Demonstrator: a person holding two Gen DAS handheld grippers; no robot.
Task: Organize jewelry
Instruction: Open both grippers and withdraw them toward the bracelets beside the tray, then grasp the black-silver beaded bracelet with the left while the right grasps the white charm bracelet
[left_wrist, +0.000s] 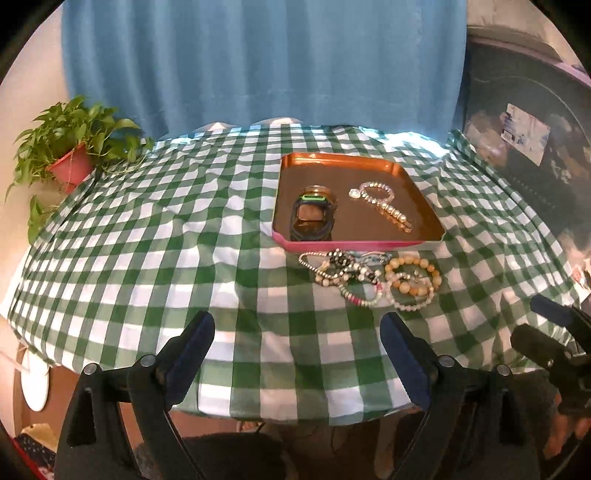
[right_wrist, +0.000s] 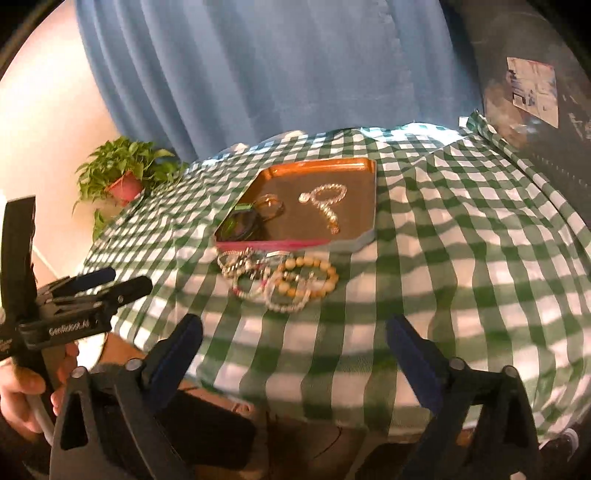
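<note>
An orange tray (left_wrist: 334, 159) with a pink front rim sits on the green checked tablecloth (left_wrist: 147, 236). In it lie a dark watch (left_wrist: 312, 218) and a sparkling bracelet (left_wrist: 382, 203). A pile of beaded bracelets (left_wrist: 373, 278) lies on the cloth just in front of the tray. My left gripper (left_wrist: 297, 339) is open and empty, above the table's near edge. My right gripper (right_wrist: 295, 343) is open and empty, short of the pile (right_wrist: 280, 277). The tray (right_wrist: 321, 164), watch (right_wrist: 240, 225) and bracelet (right_wrist: 325, 201) show in the right wrist view too.
A potted plant (left_wrist: 74, 147) in a red pot stands at the table's far left corner. A blue curtain (left_wrist: 258, 62) hangs behind. A dark cabinet (left_wrist: 528, 147) stands at the right. The table's near edge drops off below both grippers.
</note>
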